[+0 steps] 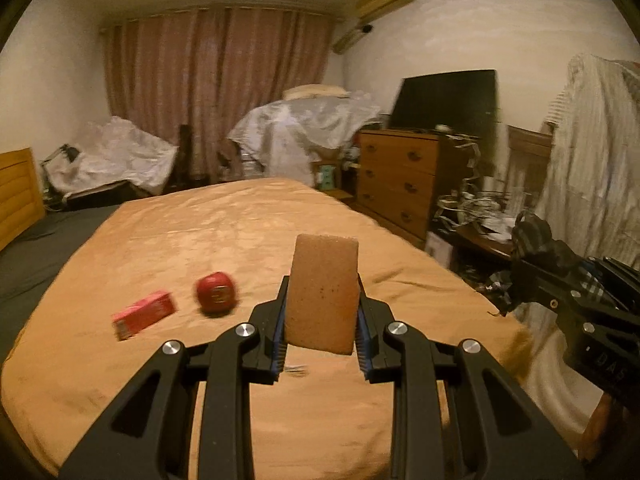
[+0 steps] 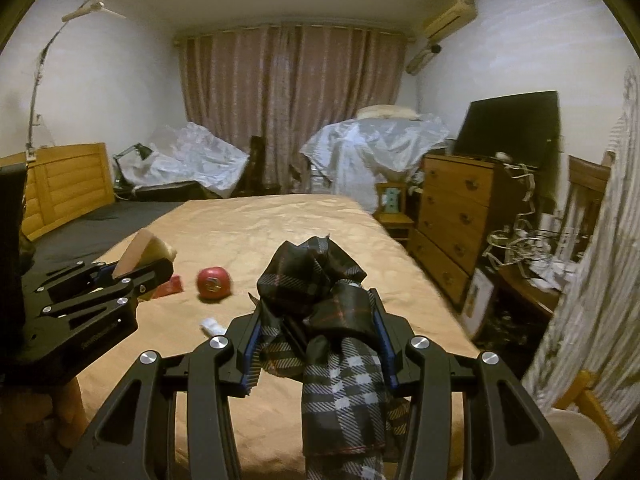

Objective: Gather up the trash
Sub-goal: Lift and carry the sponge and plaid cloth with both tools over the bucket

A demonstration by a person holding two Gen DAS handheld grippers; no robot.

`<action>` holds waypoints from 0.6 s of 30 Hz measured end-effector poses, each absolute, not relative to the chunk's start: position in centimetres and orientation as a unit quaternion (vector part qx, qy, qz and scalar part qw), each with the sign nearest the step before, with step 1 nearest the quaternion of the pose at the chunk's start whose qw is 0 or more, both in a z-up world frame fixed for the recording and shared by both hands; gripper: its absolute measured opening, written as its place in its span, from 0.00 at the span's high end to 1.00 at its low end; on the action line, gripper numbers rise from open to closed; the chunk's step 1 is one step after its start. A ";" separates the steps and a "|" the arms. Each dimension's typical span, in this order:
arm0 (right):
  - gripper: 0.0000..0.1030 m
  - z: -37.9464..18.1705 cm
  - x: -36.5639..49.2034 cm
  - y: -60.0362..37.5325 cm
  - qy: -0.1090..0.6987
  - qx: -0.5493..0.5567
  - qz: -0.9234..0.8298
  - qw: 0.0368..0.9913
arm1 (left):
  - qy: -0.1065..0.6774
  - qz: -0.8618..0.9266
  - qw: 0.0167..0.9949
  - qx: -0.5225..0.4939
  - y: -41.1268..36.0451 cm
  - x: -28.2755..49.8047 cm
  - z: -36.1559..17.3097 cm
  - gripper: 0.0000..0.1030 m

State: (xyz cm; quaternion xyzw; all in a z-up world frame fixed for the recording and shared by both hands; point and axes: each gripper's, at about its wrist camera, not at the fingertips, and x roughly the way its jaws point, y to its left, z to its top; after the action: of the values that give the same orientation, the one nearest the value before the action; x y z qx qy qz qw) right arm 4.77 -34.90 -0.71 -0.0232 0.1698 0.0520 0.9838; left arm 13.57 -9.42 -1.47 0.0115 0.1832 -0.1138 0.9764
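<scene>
Clamped in the left gripper [image 1: 322, 316] stands a brown sponge [image 1: 323, 292]; the right gripper [image 2: 318, 332] grips plaid cloth [image 2: 320, 300].

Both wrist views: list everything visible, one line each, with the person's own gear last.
bedspread: one, tan, covering the bed
red box: one, lying on the bedspread
red round object: one, right of the box
white scrap: one, on the bedspread
dresser: one, brown wood, right of bed
television: one, black, on dresser
curtains: pinkish, far wall
sponge: one, brown, clamped in left tongs
plaid cloth: one, dark, clamped in right tongs
</scene>
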 end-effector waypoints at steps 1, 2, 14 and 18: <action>0.54 -0.5 4.4 -35.8 0.171 -0.022 0.045 0.984 | 0.184 -0.126 0.975 0.012 -10.3 13.5 -1.4 0.75; 0.54 -0.3 3.7 -37.4 0.171 -0.021 0.032 0.985 | 0.185 -0.136 0.973 0.012 -11.1 13.5 -1.3 0.75; 0.54 -0.1 -2.0 -50.4 0.193 -0.003 -0.068 0.979 | 0.200 -0.262 0.943 0.040 -22.7 12.1 -1.6 0.75; 0.54 -0.1 -2.9 -53.6 0.202 0.003 -0.089 0.975 | 0.205 -0.288 0.934 0.049 -25.5 11.7 -1.8 0.75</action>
State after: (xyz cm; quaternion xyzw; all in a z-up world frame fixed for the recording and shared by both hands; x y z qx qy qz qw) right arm -2.93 -53.60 -0.14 0.0028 0.2015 -0.0892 0.9754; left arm 11.73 -25.49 -1.75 0.0486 0.2054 -0.2877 0.9342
